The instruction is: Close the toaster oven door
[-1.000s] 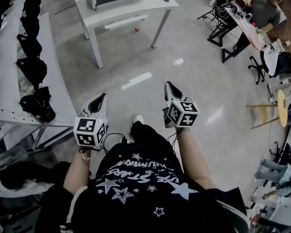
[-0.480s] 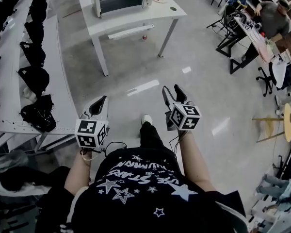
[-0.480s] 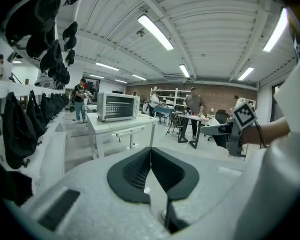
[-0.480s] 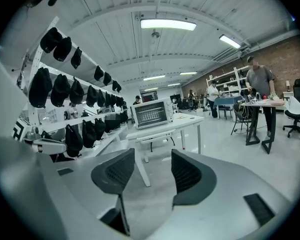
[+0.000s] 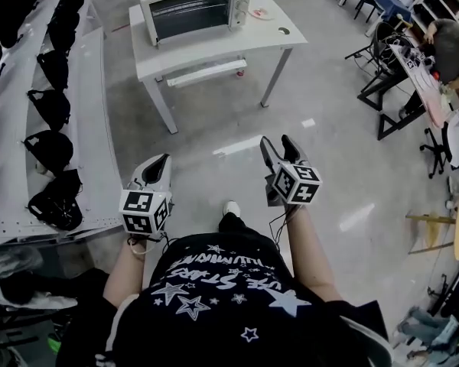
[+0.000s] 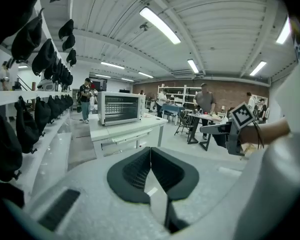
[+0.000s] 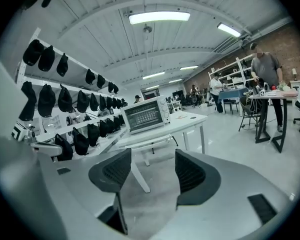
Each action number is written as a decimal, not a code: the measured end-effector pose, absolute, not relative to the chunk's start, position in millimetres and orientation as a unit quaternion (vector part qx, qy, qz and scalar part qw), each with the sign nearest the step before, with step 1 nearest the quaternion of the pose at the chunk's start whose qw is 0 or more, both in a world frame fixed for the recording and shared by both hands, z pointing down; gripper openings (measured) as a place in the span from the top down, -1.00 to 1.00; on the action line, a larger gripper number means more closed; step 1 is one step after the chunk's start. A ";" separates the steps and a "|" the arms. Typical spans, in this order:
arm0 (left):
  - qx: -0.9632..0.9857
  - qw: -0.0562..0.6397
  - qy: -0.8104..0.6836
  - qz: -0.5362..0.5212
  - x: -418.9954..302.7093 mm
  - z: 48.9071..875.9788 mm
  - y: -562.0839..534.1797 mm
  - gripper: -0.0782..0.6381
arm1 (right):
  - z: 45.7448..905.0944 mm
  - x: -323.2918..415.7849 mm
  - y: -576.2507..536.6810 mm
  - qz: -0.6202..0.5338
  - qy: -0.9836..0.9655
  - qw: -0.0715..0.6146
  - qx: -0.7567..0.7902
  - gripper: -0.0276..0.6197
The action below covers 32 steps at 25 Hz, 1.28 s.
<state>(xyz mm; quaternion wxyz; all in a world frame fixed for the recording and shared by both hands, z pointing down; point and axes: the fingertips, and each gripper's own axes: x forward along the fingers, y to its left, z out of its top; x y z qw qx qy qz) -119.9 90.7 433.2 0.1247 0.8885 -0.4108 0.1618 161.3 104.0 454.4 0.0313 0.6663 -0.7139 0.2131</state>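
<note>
A grey workshop floor (image 5: 214, 121) spreads to a white table (image 5: 269, 35) carrying the toaster oven (image 5: 195, 10) (well ahead of both grippers), with black bags (image 5: 50, 147) lining shelves (image 5: 88, 98) at left, while the left gripper (image 5: 164, 160) keeps its jaws pressed together and the right gripper (image 5: 277, 141) has jaws just opening, empty.

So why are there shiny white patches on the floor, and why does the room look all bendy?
Head view: the white patches are overhead light mirrored in the glossy floor. Left gripper view: a wide lens curves the ceiling and darkens the corners. Right gripper view: the same curving, and the lamp glares white.
</note>
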 end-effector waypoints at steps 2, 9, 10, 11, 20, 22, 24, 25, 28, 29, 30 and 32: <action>0.883 0.122 -0.422 0.165 -107.1 432.2 78.1 0.72 | 457.8 175.0 86.6 0.219 -0.722 0.031 0.655 0.11; 0.859 0.116 -0.472 0.164 -77.1 427.1 31.1 0.72 | 471.1 216.3 30.2 0.234 -0.747 0.035 0.622 0.11; 0.855 0.115 -0.477 0.164 -74.1 426.2 26.1 0.72 | 472.4 220.9 24.3 0.234 -0.750 0.037 0.618 0.11; 0.853 0.116 -0.482 0.164 -71.3 425.8 22.1 0.72 | 473.4 225.0 19.4 0.236 -0.752 0.038 0.615 0.12; 0.835 0.139 -0.504 0.175 -69.1 436.1 13.1 0.72 | 493.0 229.8 0.9 0.262 -0.762 0.045 0.591 0.14; 0.832 0.144 -0.505 0.177 -69.9 441.4 10.0 0.72 | 495.4 227.9 -5.5 0.261 -0.764 0.050 0.588 0.15; 0.830 0.149 -0.506 0.179 -70.4 446.6 4.2 0.72 | 497.1 225.9 -12.9 0.260 -0.764 0.056 0.588 0.16; 0.830 0.151 -0.506 0.178 -70.7 448.8 0.3 0.72 | 498.0 224.8 -16.9 0.259 -0.764 0.060 0.588 0.16; 0.831 0.152 -0.507 0.173 -72.1 452.1 -15.4 0.72 | 501.1 223.2 -32.0 0.255 -0.762 0.072 0.591 0.17; 0.831 0.151 -0.507 0.172 -72.8 453.2 -22.1 0.72 | 502.1 223.4 -38.6 0.253 -0.761 0.076 0.592 0.17; 0.831 0.151 -0.507 0.171 -74.0 454.8 -29.6 0.72 | 503.1 223.7 -45.9 0.252 -0.760 0.079 0.594 0.17; 0.830 0.153 -0.508 0.173 -78.4 460.4 -46.5 0.72 | 505.4 222.6 -62.8 0.246 -0.759 0.086 0.597 0.18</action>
